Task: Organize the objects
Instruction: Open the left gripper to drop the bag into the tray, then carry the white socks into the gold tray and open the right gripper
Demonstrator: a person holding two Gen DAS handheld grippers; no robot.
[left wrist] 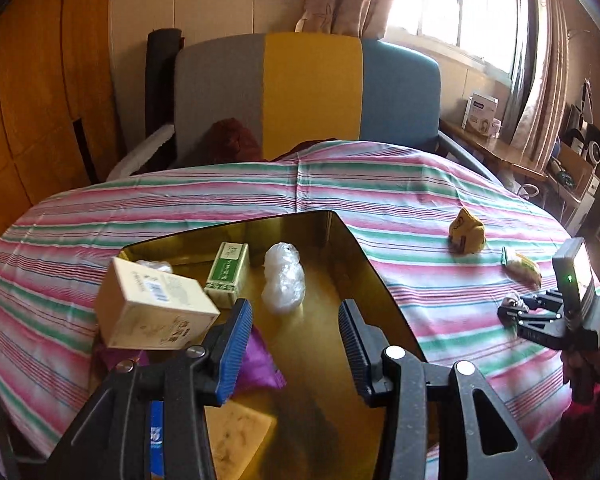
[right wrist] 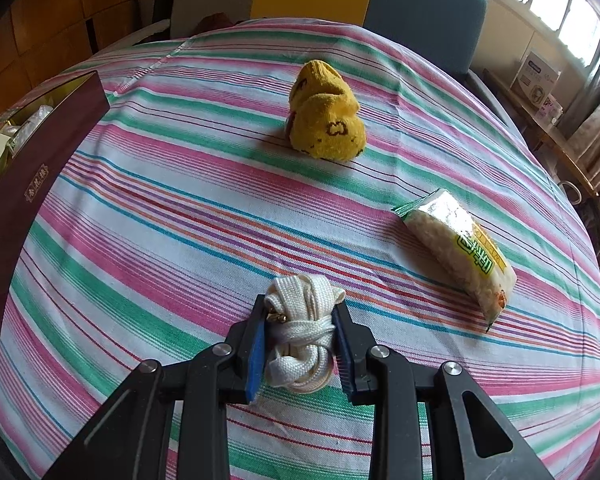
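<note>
My left gripper (left wrist: 294, 308) hovers open over an open box with a gold lining (left wrist: 350, 248), nothing between its blue pads. Inside the box lie a cream carton (left wrist: 152, 308) tilted at the left rim, a green carton (left wrist: 228, 272), a clear plastic bundle (left wrist: 284, 280), a purple pouch (left wrist: 260, 364) and a tan block (left wrist: 236, 436). My right gripper (right wrist: 300, 306) is shut on a white cord bundle (right wrist: 300, 332) resting on the striped cloth; the same gripper (left wrist: 512, 312) shows at the right of the left wrist view. A yellow sock (right wrist: 326, 120) and a snack packet (right wrist: 460, 248) lie beyond it.
The round table wears a pink, green and white striped cloth (right wrist: 160, 208). The box's maroon outer wall (right wrist: 28, 168) stands at the table's left. A grey, yellow and blue chair back (left wrist: 312, 88) rises behind. A cluttered side table (left wrist: 496, 148) stands under the window at right.
</note>
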